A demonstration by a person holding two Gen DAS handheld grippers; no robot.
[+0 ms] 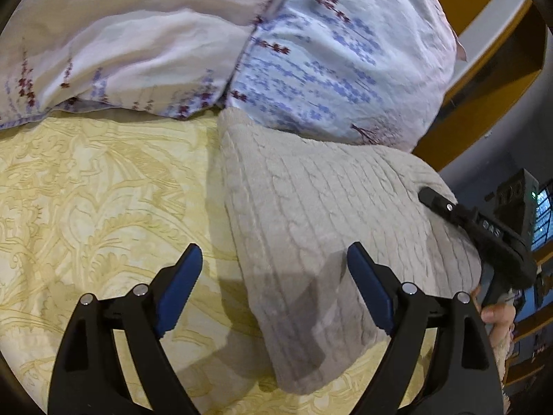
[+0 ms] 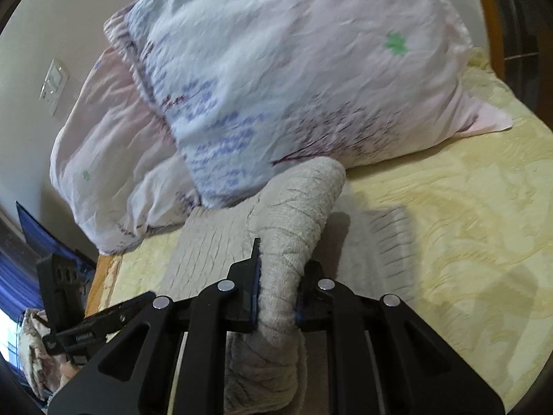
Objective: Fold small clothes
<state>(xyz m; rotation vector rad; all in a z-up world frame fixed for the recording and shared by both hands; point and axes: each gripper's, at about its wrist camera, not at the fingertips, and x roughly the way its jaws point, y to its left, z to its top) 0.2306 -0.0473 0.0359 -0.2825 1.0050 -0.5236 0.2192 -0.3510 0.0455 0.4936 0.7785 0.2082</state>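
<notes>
Overhead, the left gripper (image 1: pixel 274 287) hangs tilted down over the bedspread (image 1: pixel 86 190), its 2 fingers wide apart, straddling the knit's (image 1: pixel 328 207) left edge without touching. Opposite, the right gripper (image 2: pixel 276 297) pinches a bunched fold of knit lying against the pillows (image 2: pixel 276 69).

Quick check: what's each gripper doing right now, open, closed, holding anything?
Left gripper: open, holding nothing, above the beige knit garment.
Right gripper: closed on a bunched fold of the beige knit garment.
</notes>
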